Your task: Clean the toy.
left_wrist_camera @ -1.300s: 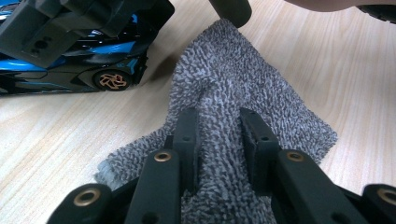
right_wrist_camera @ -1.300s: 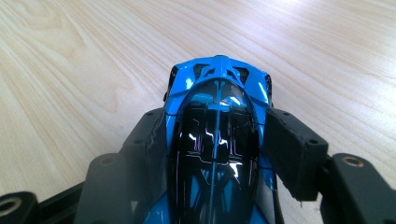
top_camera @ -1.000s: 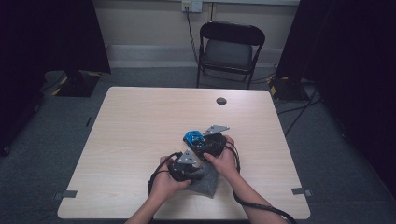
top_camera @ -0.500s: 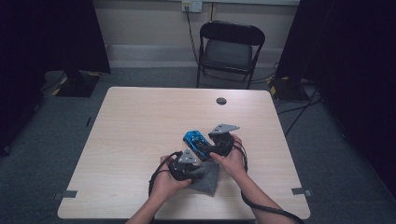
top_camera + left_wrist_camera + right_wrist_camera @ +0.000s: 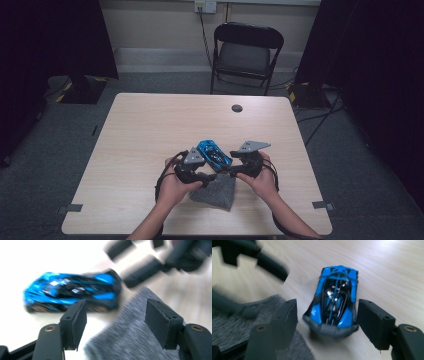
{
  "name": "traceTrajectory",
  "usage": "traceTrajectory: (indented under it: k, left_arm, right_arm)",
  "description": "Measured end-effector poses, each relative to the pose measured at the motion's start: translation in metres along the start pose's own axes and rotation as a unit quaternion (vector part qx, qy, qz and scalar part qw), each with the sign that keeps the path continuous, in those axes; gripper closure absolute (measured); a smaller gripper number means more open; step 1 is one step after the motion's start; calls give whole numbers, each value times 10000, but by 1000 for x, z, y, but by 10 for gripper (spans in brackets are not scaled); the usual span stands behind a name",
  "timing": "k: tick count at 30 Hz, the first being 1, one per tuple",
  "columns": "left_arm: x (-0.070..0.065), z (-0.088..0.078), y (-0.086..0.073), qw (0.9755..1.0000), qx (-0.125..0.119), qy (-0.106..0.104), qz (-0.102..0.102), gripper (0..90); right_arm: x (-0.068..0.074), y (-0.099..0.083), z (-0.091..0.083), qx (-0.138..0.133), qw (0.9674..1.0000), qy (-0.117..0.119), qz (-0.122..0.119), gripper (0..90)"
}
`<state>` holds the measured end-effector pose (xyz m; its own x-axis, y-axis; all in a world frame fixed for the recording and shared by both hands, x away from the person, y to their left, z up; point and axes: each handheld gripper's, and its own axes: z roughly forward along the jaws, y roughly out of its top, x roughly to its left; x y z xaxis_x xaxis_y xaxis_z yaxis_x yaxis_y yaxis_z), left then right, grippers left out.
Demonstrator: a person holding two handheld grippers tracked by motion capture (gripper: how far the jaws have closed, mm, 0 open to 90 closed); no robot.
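A person sits at the near side of a light wooden desk (image 5: 150, 130), holding a pair of tongs in each hand. The left tongs (image 5: 202, 176) and right tongs (image 5: 231, 167) meet near the middle of the desk's near half, their tips close together.

A small blue and black toy car (image 5: 213, 153) rests on the desk just beyond the tongs. A grey cloth (image 5: 216, 192) lies flat on the desk on the near side of the car, between the two hands.

In the left gripper view, the left tongs (image 5: 115, 315) stand open over one edge of the cloth (image 5: 130, 337). Their jaws have just been opening, and they grip nothing. The car (image 5: 72, 291) lies side-on beyond them.

In the right gripper view, the right tongs (image 5: 327, 315) are open wide. The rear of the car (image 5: 335, 300) sits between the jaws, with a small gap on either side, so it is not clamped. A corner of the cloth (image 5: 242, 325) shows to the left.

A dark folding chair (image 5: 246, 52) stands beyond the far edge, and a small dark round object (image 5: 237, 108) sits on the desk's far right part.
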<state>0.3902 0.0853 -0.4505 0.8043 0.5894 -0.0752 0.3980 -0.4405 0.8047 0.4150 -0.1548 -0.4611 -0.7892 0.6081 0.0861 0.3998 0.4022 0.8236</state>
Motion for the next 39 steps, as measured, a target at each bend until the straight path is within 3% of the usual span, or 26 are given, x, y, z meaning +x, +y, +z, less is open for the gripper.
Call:
traceTrajectory:
  k: [5,10,19,23,31,34,39]
  left_arm:
    - [15,8,12,9999,36,139,83,309]
    - [30,25,16,9996,163,237,12,286]
    - [42,56,24,9997,201,153,31,208]
    - [44,65,28,9994,310,113,141,190]
    - [51,72,25,9992,387,-5,62,166]
    - [53,72,23,9991,385,8,152,148]
    - [56,73,20,9991,414,45,-77,88]
  right_arm:
    - [6,-10,-9,14,10000,64,-52,330]
    - [10,-19,-15,35,9999,127,-49,330]
    - [21,-33,-24,25,9995,304,-88,330]
    - [28,-36,-24,59,9989,440,-131,332]
    - [36,-38,-20,110,9974,685,-198,341]
    - [40,-38,-17,154,9963,815,-208,354]
    - [50,-37,-9,175,9939,1037,-325,369]
